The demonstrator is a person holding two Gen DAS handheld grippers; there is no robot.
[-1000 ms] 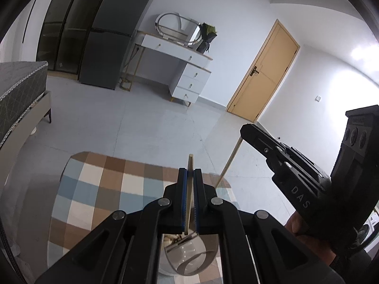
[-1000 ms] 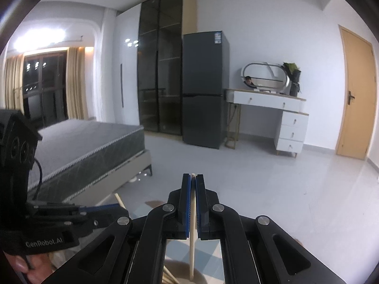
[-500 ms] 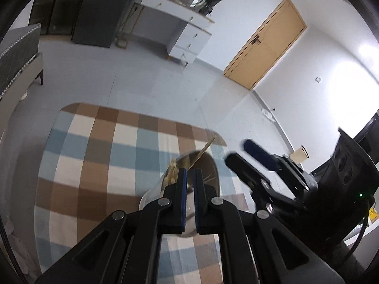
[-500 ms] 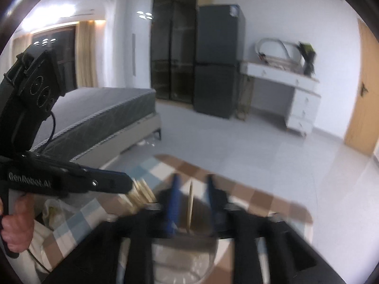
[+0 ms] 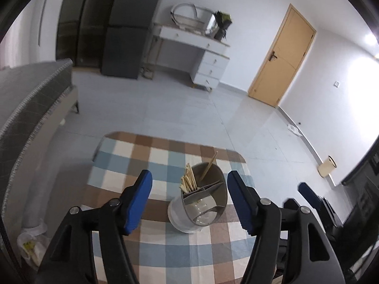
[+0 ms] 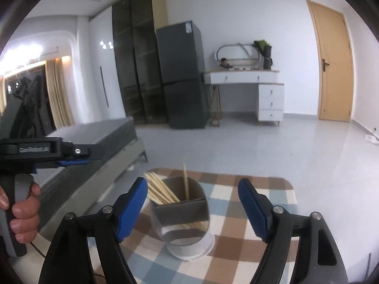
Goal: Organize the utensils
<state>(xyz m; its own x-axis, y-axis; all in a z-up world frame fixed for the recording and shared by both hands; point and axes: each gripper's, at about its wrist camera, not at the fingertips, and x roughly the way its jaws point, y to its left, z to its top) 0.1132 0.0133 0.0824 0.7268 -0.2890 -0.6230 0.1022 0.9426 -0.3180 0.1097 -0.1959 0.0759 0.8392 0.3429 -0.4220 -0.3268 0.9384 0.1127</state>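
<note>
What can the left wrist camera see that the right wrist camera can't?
Only the left wrist view shows the small beige bin by the wall and the white bag on the floor. Only the right wrist view shows the curtains and the person's hand holding the other hand-held gripper. Both show the utensil holder with chopsticks on the checkered cloth, plus the fridge, desk and door.

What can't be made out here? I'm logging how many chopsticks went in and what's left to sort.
- Chopstick count: the bundle in the holder is too small and overlapping in the left view, blurred in the right view.
- Holder's base: hidden by its own wall in both views.
- Near part of the table: cut off by the frame edge and blocked by the left gripper and right gripper, so any remaining utensils are unseen.
</note>
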